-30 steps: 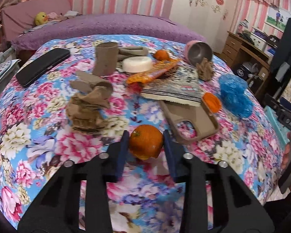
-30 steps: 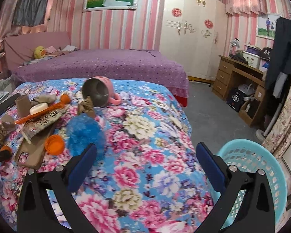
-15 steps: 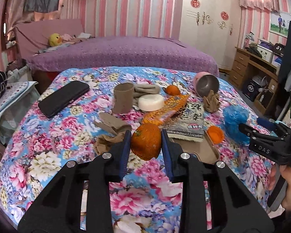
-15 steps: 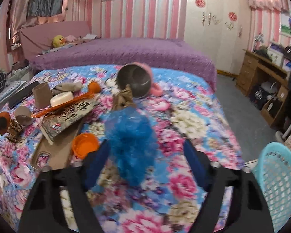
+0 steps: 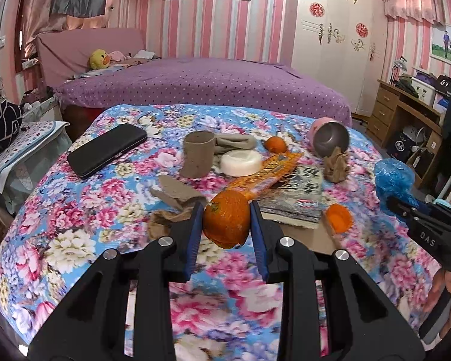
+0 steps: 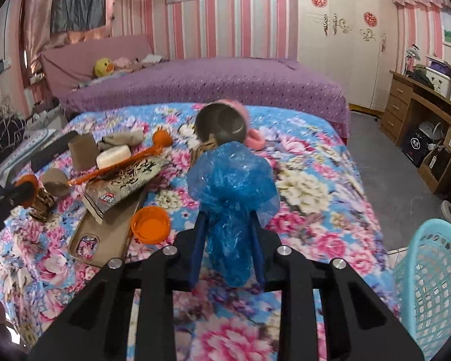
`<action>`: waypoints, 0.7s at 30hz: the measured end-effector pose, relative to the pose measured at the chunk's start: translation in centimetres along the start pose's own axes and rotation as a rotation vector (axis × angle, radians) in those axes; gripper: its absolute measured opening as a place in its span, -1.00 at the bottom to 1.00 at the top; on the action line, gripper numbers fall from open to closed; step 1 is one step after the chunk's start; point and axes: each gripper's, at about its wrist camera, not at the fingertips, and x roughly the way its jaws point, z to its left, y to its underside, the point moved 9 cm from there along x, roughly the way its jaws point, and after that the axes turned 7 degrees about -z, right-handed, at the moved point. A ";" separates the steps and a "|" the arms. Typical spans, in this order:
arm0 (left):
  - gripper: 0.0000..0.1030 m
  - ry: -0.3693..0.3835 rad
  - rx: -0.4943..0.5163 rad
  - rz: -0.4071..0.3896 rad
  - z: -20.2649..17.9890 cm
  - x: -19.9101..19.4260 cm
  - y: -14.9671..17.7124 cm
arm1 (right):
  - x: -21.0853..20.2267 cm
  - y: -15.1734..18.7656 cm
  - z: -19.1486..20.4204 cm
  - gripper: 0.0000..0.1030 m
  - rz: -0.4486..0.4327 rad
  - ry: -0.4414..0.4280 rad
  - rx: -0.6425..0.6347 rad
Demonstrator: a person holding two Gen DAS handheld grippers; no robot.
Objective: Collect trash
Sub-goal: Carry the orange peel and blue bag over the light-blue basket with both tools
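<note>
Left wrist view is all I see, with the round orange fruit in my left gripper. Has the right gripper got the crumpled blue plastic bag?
Observer: Yes. In the right wrist view the crumpled blue plastic bag sits between the blue fingers of the right gripper, whose jaws are closing on it.
Operator: Where does the trash go?
Observer: A light blue plastic lattice basket stands on the floor off the bed's edge, at the lower right of that view.
Operator: What is hidden behind my round orange fruit?
Observer: A beige phone case lying flat, with a round orange lid at its edge.
</note>
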 end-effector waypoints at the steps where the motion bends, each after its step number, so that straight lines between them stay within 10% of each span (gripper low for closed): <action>1: -0.42 0.005 -0.004 -0.001 -0.4 -0.1 0.0 | -0.4 0.0 -0.4 -0.45 -0.003 0.002 0.003; 21: -0.42 0.158 0.061 -0.032 -14.8 -3.9 -3.4 | -11.9 -2.2 -18.4 -0.45 -0.069 0.242 0.032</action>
